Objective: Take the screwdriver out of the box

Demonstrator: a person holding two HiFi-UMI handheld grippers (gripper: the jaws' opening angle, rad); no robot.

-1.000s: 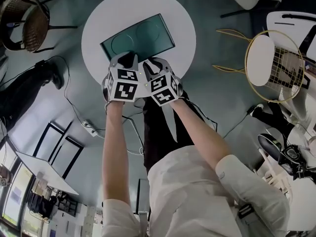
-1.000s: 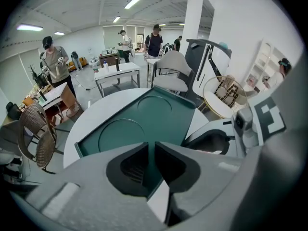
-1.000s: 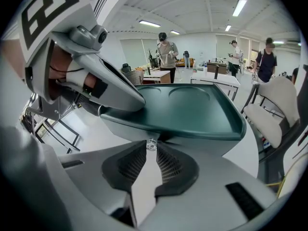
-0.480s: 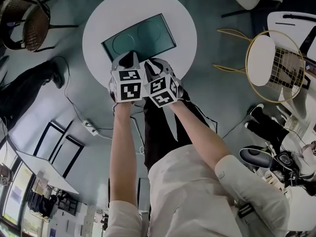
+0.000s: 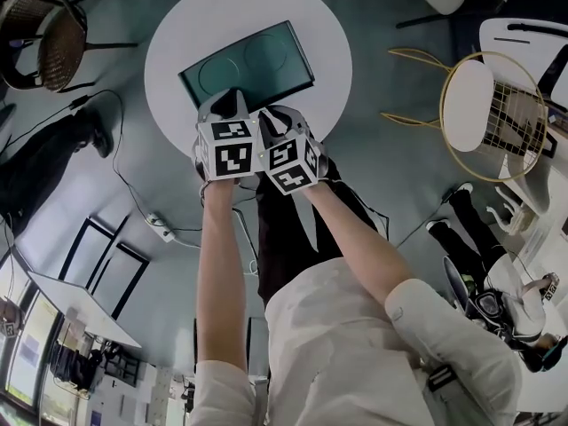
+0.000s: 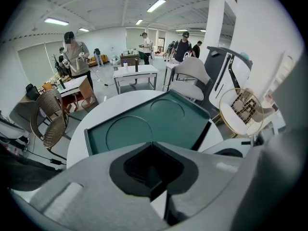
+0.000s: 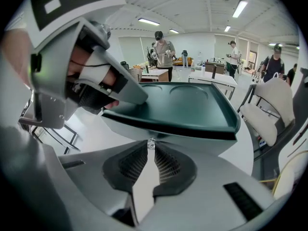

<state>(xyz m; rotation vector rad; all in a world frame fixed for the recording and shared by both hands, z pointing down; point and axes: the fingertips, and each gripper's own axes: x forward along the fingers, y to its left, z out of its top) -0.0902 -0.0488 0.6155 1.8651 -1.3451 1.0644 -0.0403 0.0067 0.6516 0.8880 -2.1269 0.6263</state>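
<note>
Both forearms (image 5: 217, 273) reached straight out from the body and ended side by side at the near edge of the box (image 5: 253, 60). The marker cubes (image 5: 232, 149) almost touched. Both grippers pointed steeply down.

The left gripper (image 6: 153, 144) sat over the near left part of the box. Its jaws were closed together, with nothing between them. In the right gripper view its nose lay at that corner of the box, though whether it touched could not be told.

The right gripper (image 7: 151, 142) was just in front of the box's near wall. Its jaws had just been closing and stood at a thin slit, with the tips all but meeting. A tiny bright speck (image 7: 151, 141) sat at those tips, too small to tell what it was.

The box was flat and dark green. It had a raised rim and two round outlines pressed into its top, and it lay on a round white table (image 5: 177, 25). No view showed the screwdriver, so where it lay could not be told.
</note>
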